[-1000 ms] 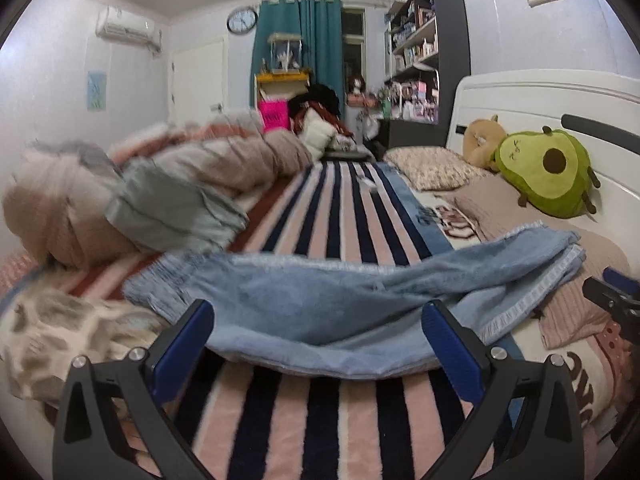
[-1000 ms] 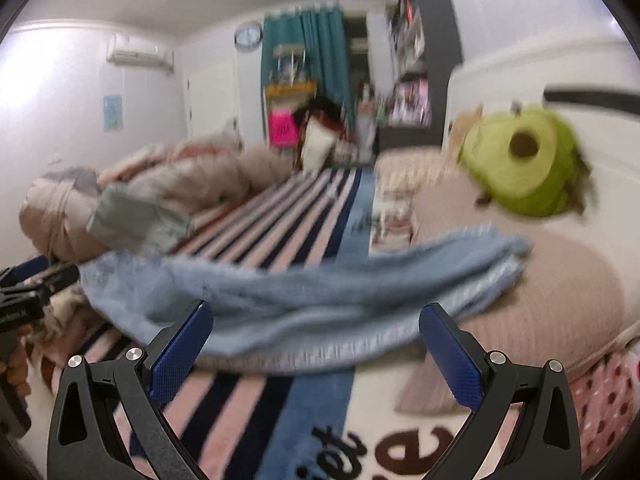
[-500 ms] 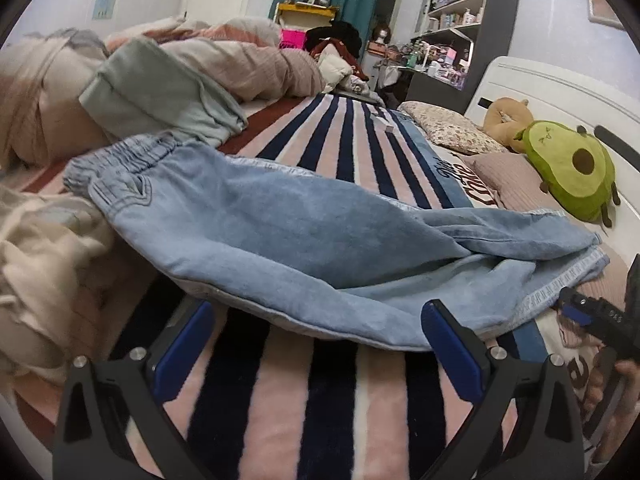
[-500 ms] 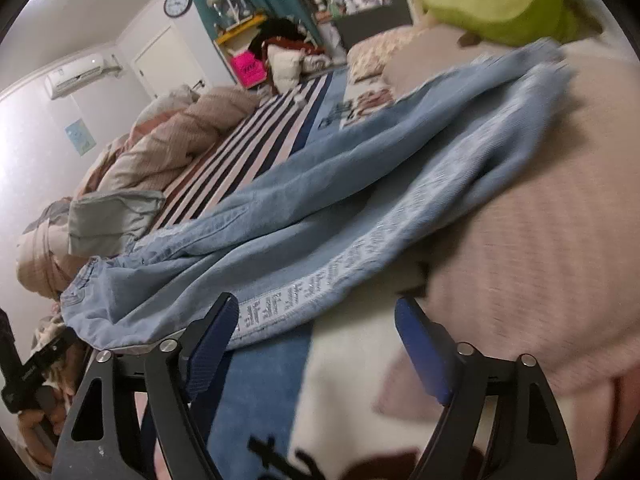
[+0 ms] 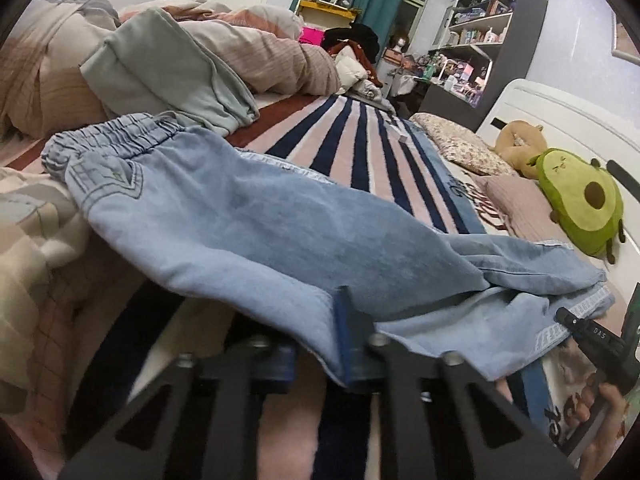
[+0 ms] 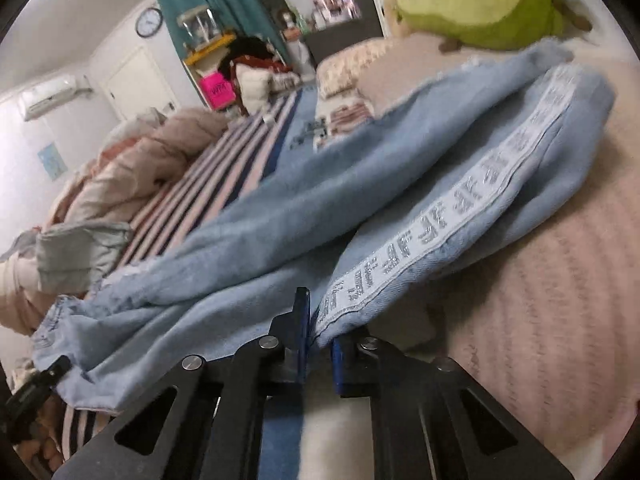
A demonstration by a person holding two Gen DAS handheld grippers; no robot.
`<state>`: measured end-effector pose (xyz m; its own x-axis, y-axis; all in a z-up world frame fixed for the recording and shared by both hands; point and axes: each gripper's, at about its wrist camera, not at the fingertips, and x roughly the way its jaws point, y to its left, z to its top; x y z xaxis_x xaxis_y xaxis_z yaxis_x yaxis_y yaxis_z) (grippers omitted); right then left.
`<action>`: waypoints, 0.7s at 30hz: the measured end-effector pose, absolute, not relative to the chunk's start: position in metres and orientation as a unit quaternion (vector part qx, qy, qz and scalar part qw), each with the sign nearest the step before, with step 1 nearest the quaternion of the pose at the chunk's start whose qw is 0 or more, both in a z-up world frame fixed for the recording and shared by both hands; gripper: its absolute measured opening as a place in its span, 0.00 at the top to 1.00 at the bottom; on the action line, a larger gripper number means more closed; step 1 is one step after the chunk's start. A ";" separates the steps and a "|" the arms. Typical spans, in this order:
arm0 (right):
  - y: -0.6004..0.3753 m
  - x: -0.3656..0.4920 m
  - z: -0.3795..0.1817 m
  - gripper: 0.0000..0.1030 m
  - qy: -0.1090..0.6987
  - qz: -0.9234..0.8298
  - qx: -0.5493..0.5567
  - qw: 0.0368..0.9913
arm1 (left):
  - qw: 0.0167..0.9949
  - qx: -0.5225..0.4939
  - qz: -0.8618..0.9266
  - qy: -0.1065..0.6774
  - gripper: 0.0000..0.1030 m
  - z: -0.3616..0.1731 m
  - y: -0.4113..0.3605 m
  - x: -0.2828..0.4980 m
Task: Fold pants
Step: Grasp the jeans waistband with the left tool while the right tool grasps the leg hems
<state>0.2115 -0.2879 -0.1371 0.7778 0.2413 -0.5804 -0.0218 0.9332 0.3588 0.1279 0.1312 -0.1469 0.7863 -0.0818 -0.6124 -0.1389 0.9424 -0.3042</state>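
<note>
Both grippers now clamped on pants [image 5: 280, 232]; half second ago fingers were wide, hovering short of near edge. Left gripper [image 5: 320, 344] pinches near edge mid-length, denim bunched between fingers. Right gripper [image 6: 318, 344] pinches striped leg edge near hem. Grab done, likely next: lift and fold. Pants light blue denim, spread lengthwise across striped blanket [image 5: 360, 140] ahead of fingers, waistband far left of left fingers, legs overlapped, wrinkled
</note>
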 end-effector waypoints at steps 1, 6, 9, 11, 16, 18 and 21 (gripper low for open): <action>-0.290 0.206 -0.133 0.97 0.320 0.073 0.172 0.929 | 0.931 -0.168 0.015 0.322 0.92 -0.144 0.131 0.123; -0.297 0.183 -0.117 0.98 0.307 0.083 0.180 0.931 | 0.937 -0.160 0.012 0.312 0.95 -0.132 0.130 0.104; -0.300 0.164 -0.109 0.98 0.303 0.091 0.180 0.931 | 0.938 -0.159 0.007 0.307 0.96 -0.124 0.129 0.089; -0.302 0.151 -0.103 0.98 0.298 0.092 0.175 0.934 | 0.940 -0.151 0.001 0.306 0.96 -0.119 0.126 0.079; -0.307 0.137 -0.109 0.94 0.320 0.103 0.186 0.923 | 0.933 -0.145 -0.007 0.328 0.94 -0.123 0.125 0.078; -0.308 0.139 -0.114 0.89 0.326 0.097 0.184 0.922 | 0.930 -0.149 -0.012 0.336 0.71 -0.127 0.126 0.082; -0.316 0.147 -0.121 0.41 0.330 0.087 0.192 0.920 | 0.932 -0.148 -0.006 0.331 0.50 -0.131 0.125 0.085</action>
